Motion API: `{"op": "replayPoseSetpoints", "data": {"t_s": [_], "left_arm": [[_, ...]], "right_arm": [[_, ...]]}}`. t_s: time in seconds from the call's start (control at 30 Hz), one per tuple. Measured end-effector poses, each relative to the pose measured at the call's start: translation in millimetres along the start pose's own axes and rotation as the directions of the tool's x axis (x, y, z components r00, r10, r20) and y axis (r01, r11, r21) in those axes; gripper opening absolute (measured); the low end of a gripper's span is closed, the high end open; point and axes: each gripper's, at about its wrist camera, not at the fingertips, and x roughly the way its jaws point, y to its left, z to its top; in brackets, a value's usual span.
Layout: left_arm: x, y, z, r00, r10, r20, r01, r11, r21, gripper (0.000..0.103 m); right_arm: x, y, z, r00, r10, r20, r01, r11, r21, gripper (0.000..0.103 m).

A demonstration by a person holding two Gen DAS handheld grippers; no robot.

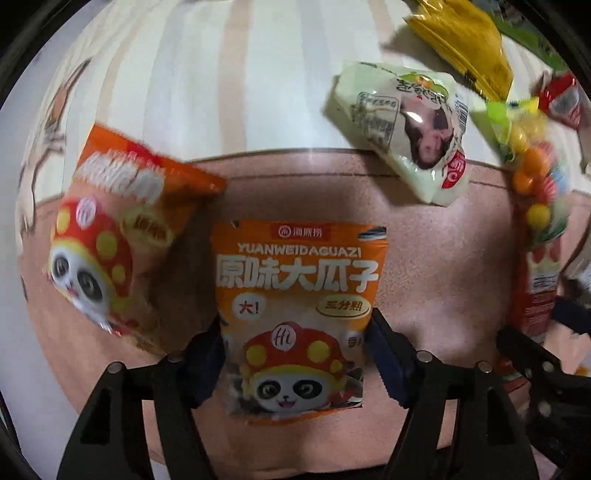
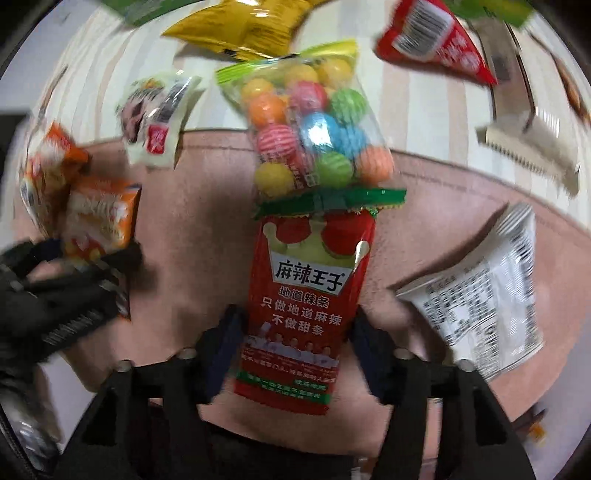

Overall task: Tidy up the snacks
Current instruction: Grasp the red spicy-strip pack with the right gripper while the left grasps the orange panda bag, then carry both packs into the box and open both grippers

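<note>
An orange sunflower-seed packet with a panda print lies on the pink mat. My left gripper points down over it and is shut on its lower half, a pad pressing on each side edge. A red spicy-strip packet with a green top seal sits between the fingers of my right gripper, which is shut on its two long edges. That red packet shows in the left wrist view at the far right. The orange packet appears blurred at the left of the right wrist view.
A second orange panda packet lies to the left. A pale green packet, a bag of coloured candy balls and a yellow bag lie beyond. A white printed packet lies to the right on the mat, and a red triangular packet on the striped cloth.
</note>
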Motion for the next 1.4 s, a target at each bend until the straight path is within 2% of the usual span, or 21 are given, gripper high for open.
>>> {"op": "replayPoseSetpoints", "data": {"t_s": [0.1, 0.17, 0.2, 0.23, 0.3, 0.33, 0.43, 0.5, 0.67, 0.8, 0.83, 0.87, 1.0, 1.13, 1.17, 1.23, 1.4], "left_arm": [[-3, -5, -2, 1.0, -0.01, 0.018, 0.011, 1.0, -0.012, 0.066], [-11, 1, -6, 0.999, -0.016, 0.032, 0.017, 1.0, -0.025, 0.057], [-16, 8, -11, 0.999, -0.013, 0.04, 0.015, 0.999, -0.029, 0.055], [-20, 9, -13, 0.999, -0.012, 0.053, 0.014, 0.999, -0.035, 0.054], [-33, 11, -18, 0.997, -0.009, 0.076, 0.012, 0.999, -0.046, 0.052], [-42, 4, -13, 0.996, -0.011, 0.086, 0.015, 0.999, -0.047, 0.052], [-64, 3, -23, 0.991, 0.0, 0.132, 0.006, 0.999, -0.044, 0.052], [-84, -1, -30, 0.984, 0.003, 0.18, 0.004, 0.999, -0.04, 0.052], [-144, -16, -42, 0.952, 0.007, 0.307, -0.002, 1.0, -0.016, 0.052], [-181, -25, -42, 0.924, -0.009, 0.381, 0.009, 1.0, 0.002, 0.052], [-186, -9, -30, 0.92, -0.015, 0.393, 0.012, 1.0, 0.009, 0.052], [-193, -10, -27, 0.915, -0.025, 0.403, 0.022, 1.0, 0.012, 0.052], [-202, 6, -1, 0.91, -0.065, 0.41, 0.064, 0.998, 0.017, 0.052], [-205, 15, 15, 0.909, -0.107, 0.402, 0.115, 0.993, 0.005, 0.052], [-208, 17, 18, 0.908, -0.117, 0.403, 0.127, 0.992, 0.002, 0.052], [-214, 22, 27, 0.904, -0.151, 0.4, 0.164, 0.986, 0.002, 0.052], [-244, 30, 71, 0.883, -0.233, 0.407, 0.249, 0.968, 0.014, 0.052]], "right_arm": [[4, -2, 3, 0.999, -0.034, 0.025, 0.033, 0.998, 0.045, 0.072], [7, 5, 3, 0.996, -0.07, 0.052, 0.068, 0.996, 0.052, 0.07], [10, 8, 0, 0.993, -0.099, 0.063, 0.096, 0.994, 0.046, 0.06], [10, 10, -5, 0.992, -0.104, 0.078, 0.101, 0.994, 0.038, 0.055], [6, 7, -13, 0.991, -0.096, 0.096, 0.093, 0.995, 0.032, 0.05], [3, 6, -16, 0.991, -0.089, 0.102, 0.086, 0.996, 0.032, 0.05], [-13, -8, -31, 0.99, -0.058, 0.13, 0.055, 0.998, 0.026, 0.048], [-29, -7, -36, 0.987, -0.045, 0.154, 0.044, 0.999, 0.014, 0.048], [-74, -15, -58, 0.973, 0.001, 0.233, 0.004, 1.0, -0.022, 0.047], [-123, -18, -66, 0.948, 0.019, 0.319, -0.001, 0.998, -0.057, 0.047], [-137, -12, -64, 0.942, 0.017, 0.336, 0.004, 0.998, -0.062, 0.047], [-152, -8, -66, 0.933, 0.019, 0.358, 0.005, 0.998, -0.067, 0.047], [-179, 8, -53, 0.906, 0.026, 0.422, 0.007, 0.997, -0.076, 0.047], [-200, 4, -40, 0.885, 0.052, 0.462, -0.022, 0.997, -0.069, 0.047], [-195, 6, -26, 0.881, 0.06, 0.469, -0.033, 0.997, -0.066, 0.047], [-208, 5, -18, 0.868, 0.082, 0.49, -0.061, 0.996, -0.06, 0.047], [-258, -3, 26, 0.818, 0.123, 0.562, -0.111, 0.992, -0.056, 0.047]]}}
